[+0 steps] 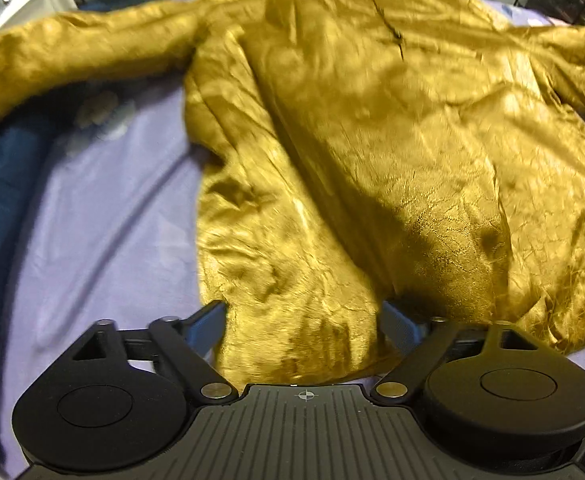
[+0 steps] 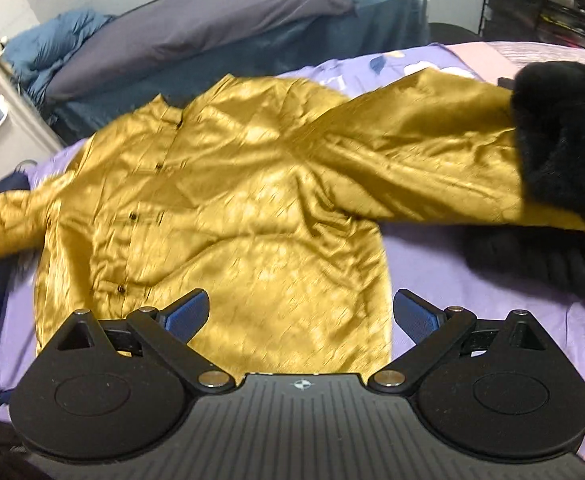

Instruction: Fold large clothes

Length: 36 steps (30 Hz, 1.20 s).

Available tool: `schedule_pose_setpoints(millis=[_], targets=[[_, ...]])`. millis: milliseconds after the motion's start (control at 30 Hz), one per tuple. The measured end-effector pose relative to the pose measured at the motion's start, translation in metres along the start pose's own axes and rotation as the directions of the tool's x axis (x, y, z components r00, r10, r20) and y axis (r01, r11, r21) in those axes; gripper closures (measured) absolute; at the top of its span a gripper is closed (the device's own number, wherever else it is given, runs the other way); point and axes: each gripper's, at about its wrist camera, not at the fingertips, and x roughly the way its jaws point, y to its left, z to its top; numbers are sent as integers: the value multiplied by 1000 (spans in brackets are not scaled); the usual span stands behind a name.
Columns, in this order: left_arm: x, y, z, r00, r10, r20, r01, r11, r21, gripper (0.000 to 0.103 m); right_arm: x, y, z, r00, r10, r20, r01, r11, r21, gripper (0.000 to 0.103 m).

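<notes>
A: Where is free passage beside the gold shirt [image 2: 228,200]?

B: Bare lilac bedsheet [image 1: 104,216] lies open on the shirt's left flank, below the spread left sleeve [image 1: 64,56]; a second open patch [image 2: 444,280] lies under the right sleeve [image 2: 420,152].

A: Obstructions?

B: A black furry garment [image 2: 560,148] covers the right sleeve's cuff end. Dark blue cloth [image 1: 0,184] bounds the sheet's left edge. A wire rack [image 2: 548,0] stands beyond the bed's far right corner.

A: The claws?

B: The left claw [image 1: 304,320] straddles the hem; the right claw [image 2: 300,316] hangs wide above the shirt's lower corner, nothing gripped.
</notes>
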Motion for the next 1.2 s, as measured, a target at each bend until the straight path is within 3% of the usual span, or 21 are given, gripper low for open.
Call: schedule_pose_setpoints(millis=[133, 300, 333, 400, 433, 500, 600, 633, 733, 833, 900, 933, 1067, 1200], targets=[[14, -6, -1, 999, 33, -14, -32, 999, 44, 0, -5, 4, -13, 999, -29, -20, 29, 999, 27, 4], [8, 1, -1, 1000, 17, 1, -17, 1000, 17, 2, 2, -10, -32, 997, -49, -58, 55, 993, 100, 4], [6, 3, 1, 1000, 11, 2, -11, 1000, 12, 11, 2, -12, -35, 996, -56, -64, 62, 992, 108, 4], [-1, 9, 2, 1000, -5, 5, 5, 1000, -1, 16, 5, -15, -40, 995, -67, -76, 76, 989, 125, 4], [-6, 14, 2, 1000, -11, 15, 12, 1000, -13, 26, 6, -16, -43, 994, -68, -85, 79, 988, 134, 4], [-18, 28, -2, 999, -6, 42, 8, 999, -48, 29, 6, -19, -46, 993, -66, -95, 80, 985, 150, 4], [-34, 59, -14, 995, 71, 74, -60, 989, -133, 29, 4, -21, -47, 993, -70, -92, 83, 985, 154, 4], [-36, 71, -18, 992, 104, 74, -92, 983, -160, 34, 4, -21, -47, 993, -71, -92, 85, 984, 154, 4], [-31, 109, -37, 982, 189, 9, -182, 957, -224, 38, 4, -22, -47, 993, -70, -94, 84, 984, 157, 4], [-26, 136, -51, 985, 169, -37, -172, 938, -301, 36, 6, -22, -48, 992, -71, -103, 87, 984, 154, 4], [-32, 144, -54, 988, 153, -11, -146, 923, -356, 23, 7, -22, -49, 991, -70, -117, 87, 985, 147, 4], [-36, 147, -55, 991, 130, 13, -116, 918, -380, 3, 8, -22, -49, 990, -72, -122, 89, 986, 144, 4], [-42, 146, -47, 994, 57, 94, -14, 913, -407, 0, 9, -25, -51, 988, -77, -134, 95, 986, 134, 4], [-30, 133, -31, 997, 22, 73, 6, 932, -362, 0, 11, -33, -53, 983, -97, -155, 117, 986, 122, 6]])
